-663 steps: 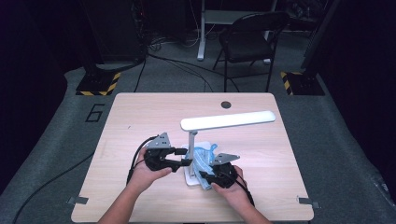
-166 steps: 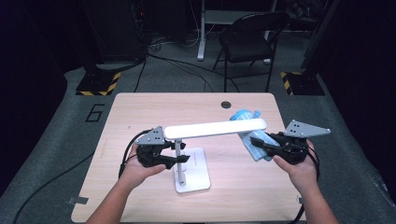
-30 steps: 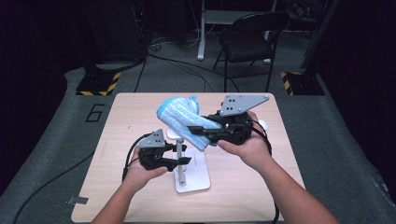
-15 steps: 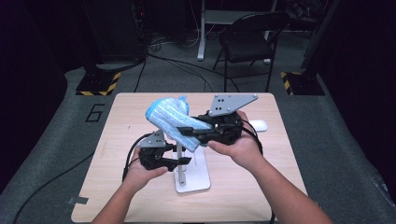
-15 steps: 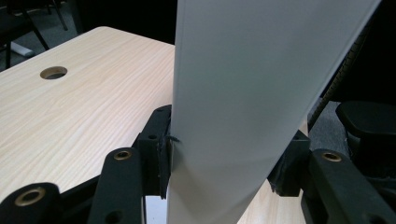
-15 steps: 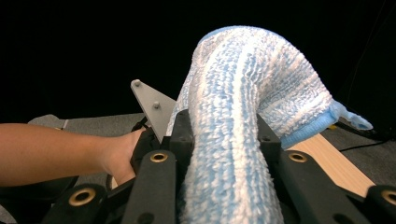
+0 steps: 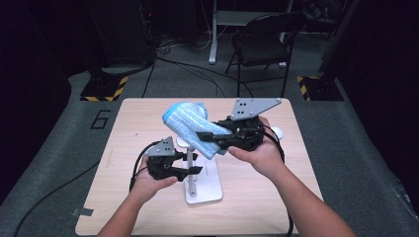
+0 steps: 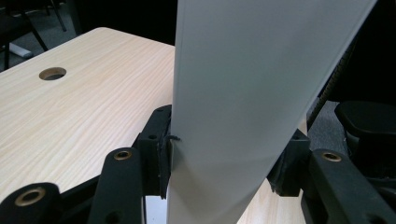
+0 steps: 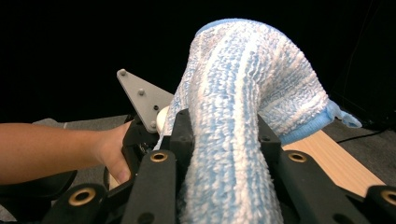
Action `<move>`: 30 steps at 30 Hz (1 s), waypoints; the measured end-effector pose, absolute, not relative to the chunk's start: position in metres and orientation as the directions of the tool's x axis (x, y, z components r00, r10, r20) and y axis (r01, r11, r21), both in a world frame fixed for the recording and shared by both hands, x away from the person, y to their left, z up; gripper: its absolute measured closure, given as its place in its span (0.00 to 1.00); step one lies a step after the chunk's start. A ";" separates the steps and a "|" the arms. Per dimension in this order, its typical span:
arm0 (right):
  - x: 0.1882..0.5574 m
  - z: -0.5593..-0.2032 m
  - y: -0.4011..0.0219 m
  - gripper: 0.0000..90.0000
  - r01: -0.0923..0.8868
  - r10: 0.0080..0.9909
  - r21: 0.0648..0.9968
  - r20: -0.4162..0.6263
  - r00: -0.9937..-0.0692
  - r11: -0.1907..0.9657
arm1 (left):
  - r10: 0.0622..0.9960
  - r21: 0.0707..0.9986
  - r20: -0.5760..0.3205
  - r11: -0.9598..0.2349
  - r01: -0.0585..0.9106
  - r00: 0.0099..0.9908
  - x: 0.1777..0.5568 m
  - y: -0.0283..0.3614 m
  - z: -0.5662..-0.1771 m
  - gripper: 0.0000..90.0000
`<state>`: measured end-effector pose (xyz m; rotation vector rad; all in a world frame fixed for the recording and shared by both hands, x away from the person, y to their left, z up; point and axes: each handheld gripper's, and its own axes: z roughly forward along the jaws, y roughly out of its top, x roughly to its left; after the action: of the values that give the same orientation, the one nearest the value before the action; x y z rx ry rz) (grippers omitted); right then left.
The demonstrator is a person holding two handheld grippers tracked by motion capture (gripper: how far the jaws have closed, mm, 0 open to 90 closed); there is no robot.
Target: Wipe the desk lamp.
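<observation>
Blue-and-white striped terry cloth [image 7: 190, 126] is what grabs the eye here, bunched up in the middle of the high view, a bit above centre. The right gripper [image 7: 210, 138] has its fingers clenched on the lower end of that cloth, and the rest arches up and over toward the upper left of the frame. In the right gripper view the cloth [image 9: 243, 107] rises from between the two black fingers [image 9: 180, 133] and folds over at the top, with a frayed blue edge hanging at the right.

Under the cloth sits a white desk lamp [image 7: 202, 185], its flat base on the light wood worktop [image 7: 128, 123] just below centre. The thin post goes up from the base and the lamp's head is mostly hidden behind the cloth, so I can't tell whether the cloth actually touches it.

The left gripper [image 7: 195, 170] comes in from the lower left and its fingers are closed on the lamp post. The left gripper view backs that up: a pale white bar of the lamp [image 8: 247, 93] stands between the fingers [image 8: 156, 144], with the pads pressed against it on both sides. A round cable hole [image 8: 52, 73] shows in the worktop at the upper left of that view.

Off past the worktop, a black chair [image 7: 264, 42] stands at the top of the high view.
</observation>
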<state>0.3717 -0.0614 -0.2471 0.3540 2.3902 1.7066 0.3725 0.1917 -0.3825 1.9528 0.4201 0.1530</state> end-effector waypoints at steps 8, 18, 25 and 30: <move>0.373 -0.249 -0.073 0.77 0.101 0.316 0.945 -0.003 -0.949 0.311 | 0.359 0.906 -0.102 -0.351 0.236 0.928 0.371 0.191 -0.383 0.56; 0.376 -0.253 -0.094 0.77 0.122 0.352 0.944 0.007 -0.936 0.306 | 0.358 0.905 -0.091 -0.359 0.227 0.929 0.372 0.192 -0.383 0.56; 0.377 -0.256 -0.110 0.77 0.137 0.379 0.943 0.013 -0.925 0.303 | 0.359 0.905 -0.090 -0.361 0.227 0.929 0.372 0.192 -0.382 0.56; 0.378 -0.258 -0.121 0.77 0.144 0.396 0.941 0.012 -0.918 0.305 | 0.357 0.906 -0.092 -0.358 0.227 0.930 0.372 0.192 -0.382 0.56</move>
<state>0.3782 -0.1213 -0.2579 0.4954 2.3488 1.6582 0.3719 0.1922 -0.3824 1.9549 0.4229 0.1432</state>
